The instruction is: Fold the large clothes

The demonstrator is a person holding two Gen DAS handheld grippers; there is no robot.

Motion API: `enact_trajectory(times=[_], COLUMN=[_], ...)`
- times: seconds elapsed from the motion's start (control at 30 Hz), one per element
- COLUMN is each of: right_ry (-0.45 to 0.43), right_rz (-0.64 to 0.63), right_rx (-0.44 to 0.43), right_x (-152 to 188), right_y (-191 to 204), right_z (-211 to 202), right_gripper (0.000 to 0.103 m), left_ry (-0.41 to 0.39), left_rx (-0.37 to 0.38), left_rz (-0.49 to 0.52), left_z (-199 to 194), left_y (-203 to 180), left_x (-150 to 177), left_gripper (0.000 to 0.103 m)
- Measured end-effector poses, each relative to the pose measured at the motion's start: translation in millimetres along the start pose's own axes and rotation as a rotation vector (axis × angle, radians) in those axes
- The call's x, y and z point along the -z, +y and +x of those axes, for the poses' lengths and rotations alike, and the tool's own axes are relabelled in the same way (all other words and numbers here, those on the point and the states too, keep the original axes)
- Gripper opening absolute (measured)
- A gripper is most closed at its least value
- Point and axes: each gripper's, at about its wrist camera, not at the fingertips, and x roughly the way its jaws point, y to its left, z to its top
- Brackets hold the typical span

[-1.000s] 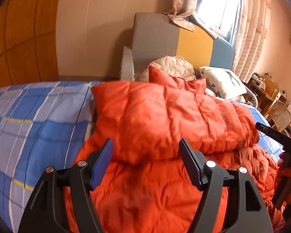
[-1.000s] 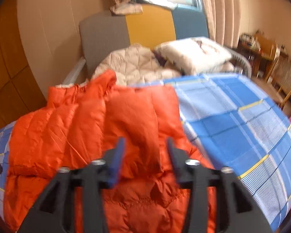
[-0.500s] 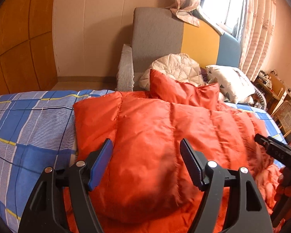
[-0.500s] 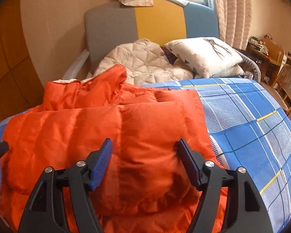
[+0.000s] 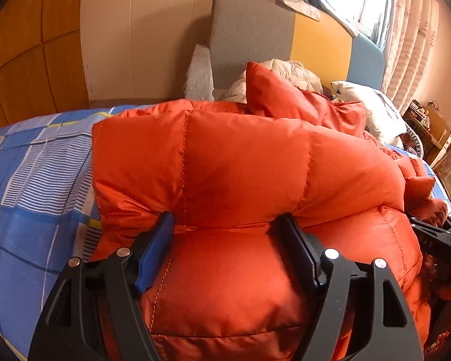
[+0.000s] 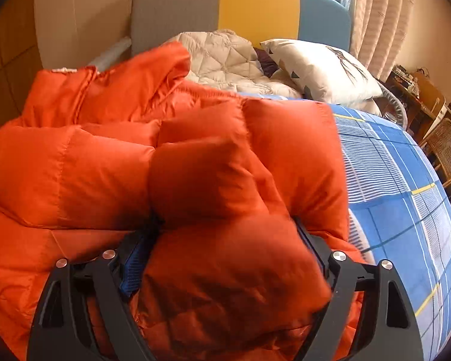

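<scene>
In the left wrist view, the orange jacket (image 5: 240, 165) lies puffed up on the blue checked sheet (image 5: 30, 186), one quilted layer doubled over another. The left gripper (image 5: 228, 234) points down at the fold line with its fingers (image 5: 156, 246) spread wide; the padding bulges between them and touches both pads, but nothing looks squeezed. At the right edge part of the right gripper (image 5: 436, 240) shows beside the jacket's far end. Behind stand a grey, yellow and blue headboard (image 5: 285, 30), a cream quilt (image 5: 291, 72) and a pillow (image 5: 372, 108). In the right wrist view, the jacket (image 6: 75, 168) covers the left and middle of the bed, the sheet (image 6: 406, 195) bare to the right. The right gripper (image 6: 225, 228) has its jaws opening, with a thick, blurred fold of jacket filling the gap between them.
</scene>
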Motion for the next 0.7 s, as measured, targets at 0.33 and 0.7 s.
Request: enact_trajectory(times=[0.33, 0.7], right_ry=[-0.056, -0.069], right_rz=[0.025, -0.109], right_rx=[0.006, -0.163], right_x=[-8.4, -24.6], right_y=[-5.1, 73.6], right_z=[-38.6, -50.8], right_gripper=[0.084, 0.084], left_ry=[-0.087, -0.007], left_rx=[-0.029, -0.015], left_rz=[0.000, 0.046], left_z=[-47.5, -11.7], left_y=[-11.4, -36.7], left_x=[-15.6, -21.7], left_gripper=[0.076, 0.076])
